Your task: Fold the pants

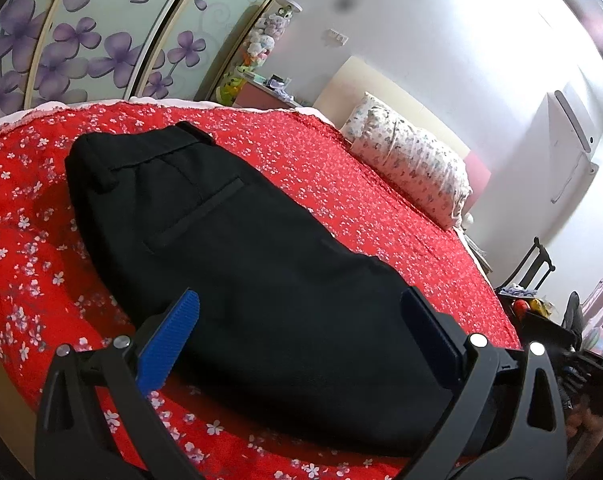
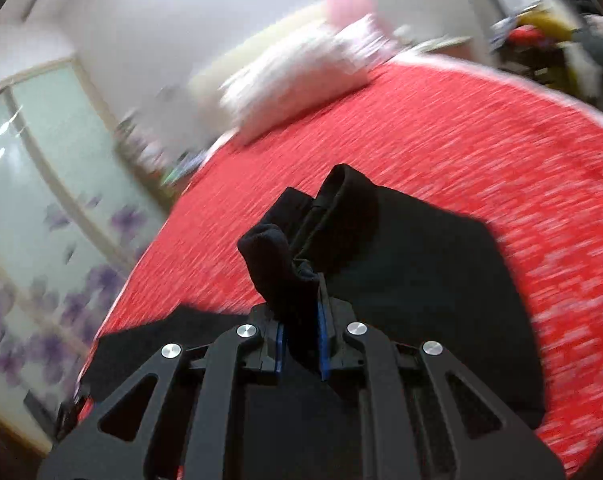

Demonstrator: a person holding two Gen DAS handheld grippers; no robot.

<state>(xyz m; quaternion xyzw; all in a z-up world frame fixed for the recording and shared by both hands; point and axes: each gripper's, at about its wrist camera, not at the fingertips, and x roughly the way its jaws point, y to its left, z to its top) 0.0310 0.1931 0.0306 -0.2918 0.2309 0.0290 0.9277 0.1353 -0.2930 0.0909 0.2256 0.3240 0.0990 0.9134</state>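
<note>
My left gripper (image 1: 297,320) hovers with fingers spread wide over the black pants (image 1: 237,240), which lie on the red floral bedspread (image 1: 341,168). My right gripper (image 2: 301,320) has its fingers clamped on a bunched-up fold of them.

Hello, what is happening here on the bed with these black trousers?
A person is folding black pants on a bed with a red floral cover, using two handheld grippers. The right gripper is shut on a bunch of the pants' fabric and lifts it; that view is blurred by motion. The left gripper is open, its fingers spread above the pants, holding nothing.
</note>
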